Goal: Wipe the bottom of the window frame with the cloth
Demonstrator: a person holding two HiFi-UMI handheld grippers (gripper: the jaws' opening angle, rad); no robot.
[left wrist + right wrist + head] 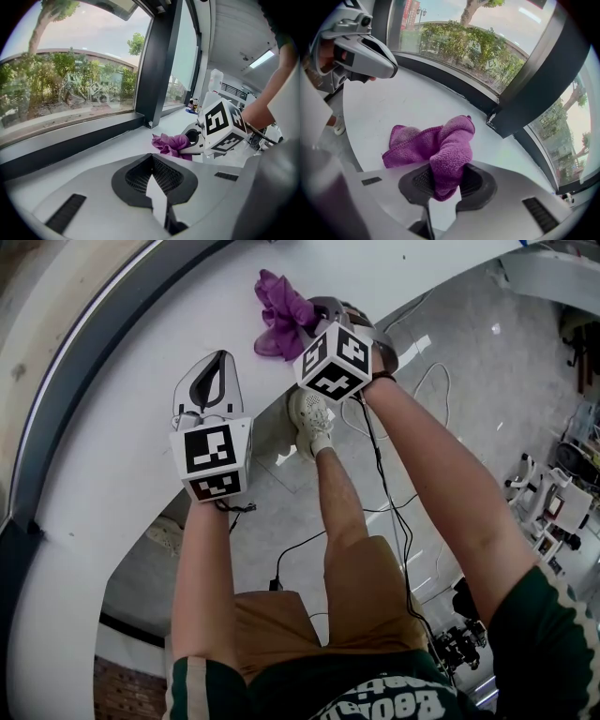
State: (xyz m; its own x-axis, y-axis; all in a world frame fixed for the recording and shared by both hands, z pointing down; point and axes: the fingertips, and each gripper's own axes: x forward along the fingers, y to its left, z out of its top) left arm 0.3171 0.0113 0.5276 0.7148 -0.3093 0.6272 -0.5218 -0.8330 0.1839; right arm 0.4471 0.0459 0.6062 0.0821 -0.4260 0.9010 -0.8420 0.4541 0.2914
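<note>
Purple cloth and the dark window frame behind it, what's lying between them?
Nothing. The right gripper view shows bare white sill between the purple cloth and the window frame.

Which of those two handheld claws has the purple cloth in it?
The right gripper: its jaws pinch the crumpled purple microfibre cloth. The left gripper is shut on nothing.

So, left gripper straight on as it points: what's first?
Likely the dark window frame at the foot of its upright post, past bare white sill. The purple cloth sits just right of that line; depth is unclear.
</note>
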